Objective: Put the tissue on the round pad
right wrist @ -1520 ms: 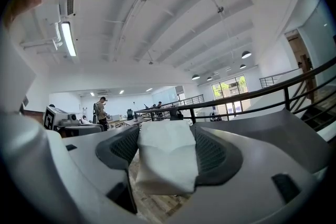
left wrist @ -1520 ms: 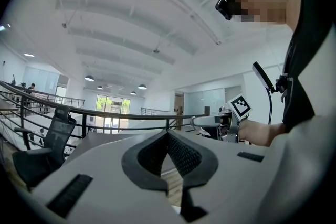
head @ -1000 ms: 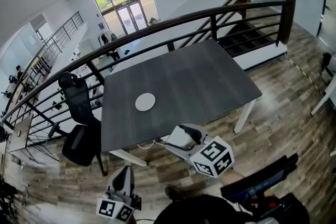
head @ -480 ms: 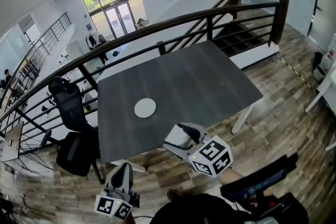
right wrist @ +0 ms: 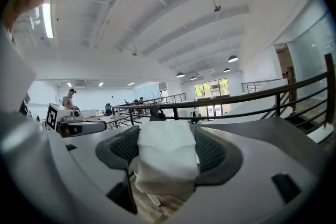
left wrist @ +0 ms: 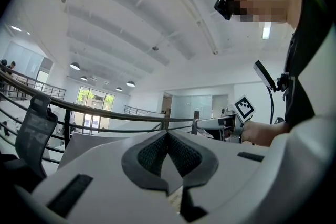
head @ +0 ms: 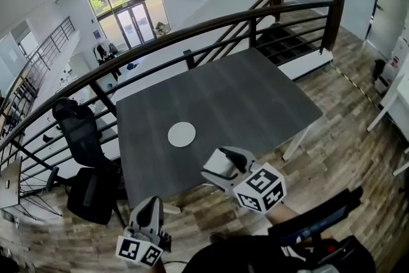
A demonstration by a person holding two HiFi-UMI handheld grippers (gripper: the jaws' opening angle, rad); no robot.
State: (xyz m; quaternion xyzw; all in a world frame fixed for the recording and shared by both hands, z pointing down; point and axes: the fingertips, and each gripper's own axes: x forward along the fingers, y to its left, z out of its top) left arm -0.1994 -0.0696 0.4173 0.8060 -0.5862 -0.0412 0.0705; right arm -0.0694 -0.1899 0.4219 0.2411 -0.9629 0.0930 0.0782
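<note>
The grey table [head: 243, 93] spreads ahead at twelve o'clock. My right gripper [head: 217, 169] hangs over its near edge. My left gripper [head: 149, 208] hangs low at seven o'clock, off the table, jaws pressed together on nothing. The round pad [head: 181, 134] lies bare at eleven o'clock from my right gripper, whose jaws pinch the folded white tissue [right wrist: 167, 157]. I judge this the carry: next, reach toward eleven o'clock, lower onto the pad, release.

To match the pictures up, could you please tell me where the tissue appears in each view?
Head view: tissue lower centre, in the right gripper.
Left gripper view: too small to make out.
Right gripper view: tissue at centre, clamped between the jaws.
Shared landmark: the dark railing.
</note>
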